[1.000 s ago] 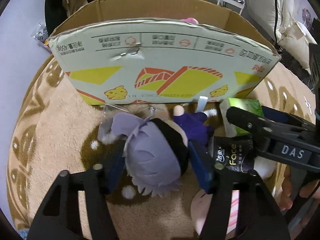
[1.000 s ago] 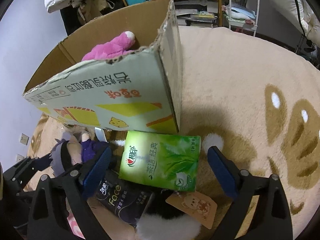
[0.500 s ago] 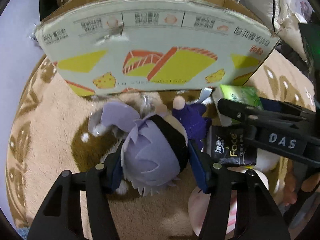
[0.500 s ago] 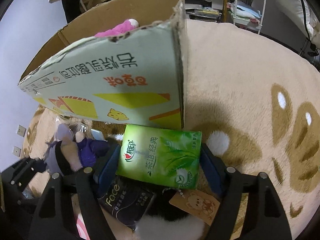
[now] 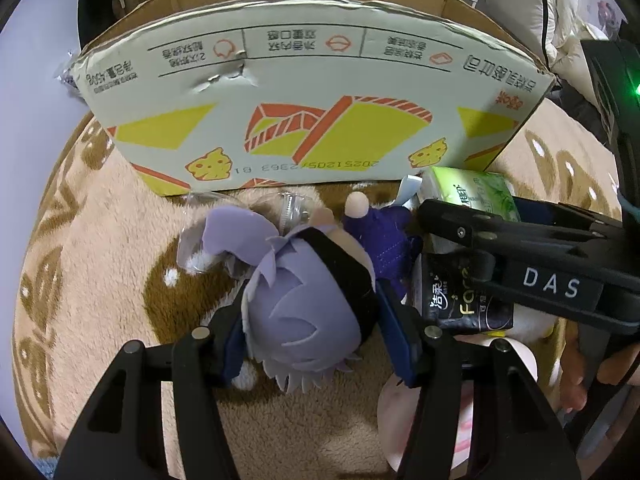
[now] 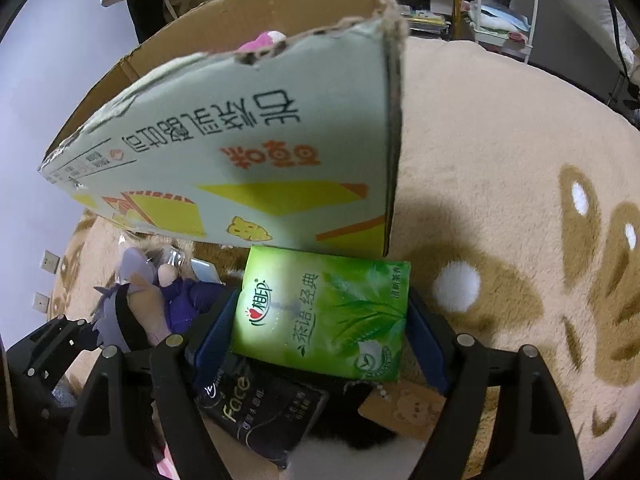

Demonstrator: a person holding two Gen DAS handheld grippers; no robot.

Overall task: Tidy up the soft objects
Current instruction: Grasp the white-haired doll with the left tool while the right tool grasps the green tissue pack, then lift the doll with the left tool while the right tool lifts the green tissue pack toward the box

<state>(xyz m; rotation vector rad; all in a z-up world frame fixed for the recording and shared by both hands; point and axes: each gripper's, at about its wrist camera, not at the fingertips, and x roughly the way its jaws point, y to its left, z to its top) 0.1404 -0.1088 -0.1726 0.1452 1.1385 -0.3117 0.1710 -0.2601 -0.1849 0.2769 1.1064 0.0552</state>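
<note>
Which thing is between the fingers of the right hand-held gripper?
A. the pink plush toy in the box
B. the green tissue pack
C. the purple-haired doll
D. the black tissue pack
B: in the right wrist view the right hand-held gripper has its blue pads on both sides of the green tissue pack, just in front of the box.

Right claw (image 6: 320,322) now closed around the green tissue pack (image 6: 324,316), pads against its sides.
</note>
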